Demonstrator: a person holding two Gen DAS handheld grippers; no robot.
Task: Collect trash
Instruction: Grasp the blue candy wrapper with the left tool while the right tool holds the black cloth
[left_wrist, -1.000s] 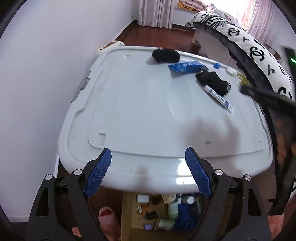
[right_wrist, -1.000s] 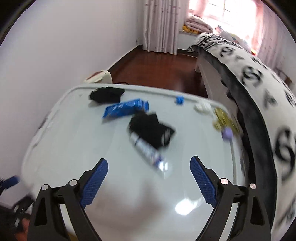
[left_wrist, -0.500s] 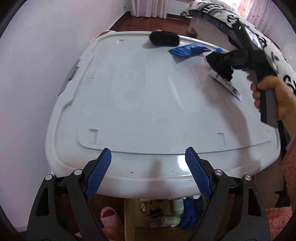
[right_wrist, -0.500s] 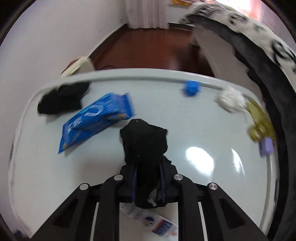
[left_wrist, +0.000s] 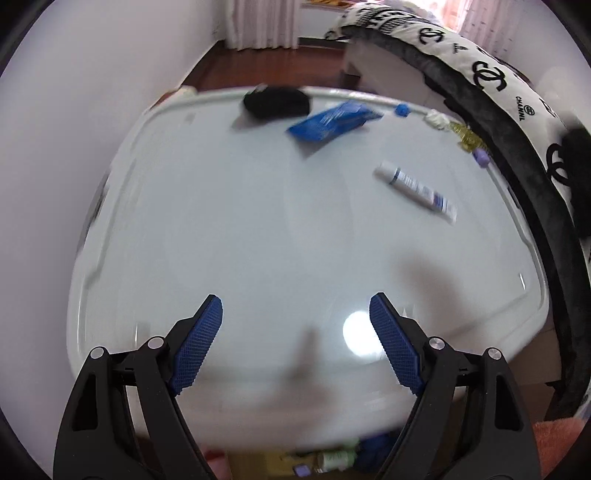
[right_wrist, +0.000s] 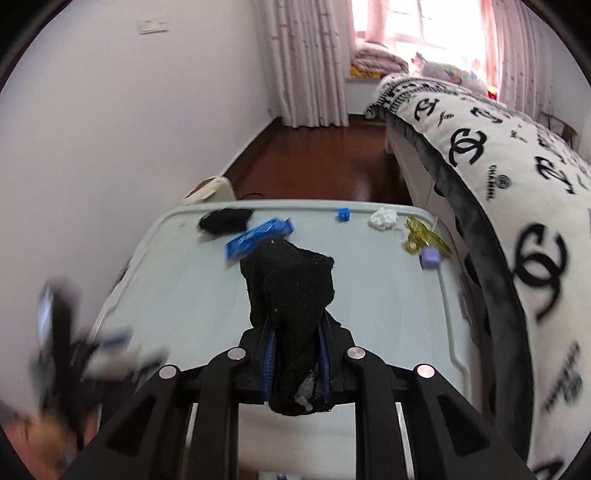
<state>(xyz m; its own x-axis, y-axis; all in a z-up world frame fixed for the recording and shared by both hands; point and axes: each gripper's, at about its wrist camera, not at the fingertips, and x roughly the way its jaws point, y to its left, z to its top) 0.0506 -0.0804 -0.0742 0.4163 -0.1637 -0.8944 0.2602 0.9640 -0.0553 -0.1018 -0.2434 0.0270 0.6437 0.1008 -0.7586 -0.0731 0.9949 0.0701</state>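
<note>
Listing from the left of the white bin lid (left_wrist: 229, 206), taken as landmark throughout. Near the lid's near-left edge the left gripper (left_wrist: 295, 343) is seen with jaws wide apart and nothing between them; in the right wrist view it appears only as a blur off the lid's left side. At the lid's far-left rim a black fabric bundle (left_wrist: 275, 101) is laid, soft and light by its look. Just right of it, still along the far rim, a blue snack wrapper (left_wrist: 332, 120) is found lying flat; it is judged thin, crinkly and slippery, best pinched at a raised edge. Over the lid's middle the right gripper (right_wrist: 295, 354) is held clear of the surface, its jaws closed on a black sock (right_wrist: 291, 291), which is clamped at mid-length and flops limply from both ends; being soft and light, it is judged secure in any firm pinch. Right of the lid's centre a white tube (left_wrist: 415, 192) is laid diagonally, judged smooth and liable to roll, best taken across its body. Along the far-right rim a blue brick (right_wrist: 343, 215), a crumpled white tissue (right_wrist: 384, 218), a gold foil wrapper (right_wrist: 424, 236) and a lilac block (right_wrist: 430, 258) are ranged.
</note>
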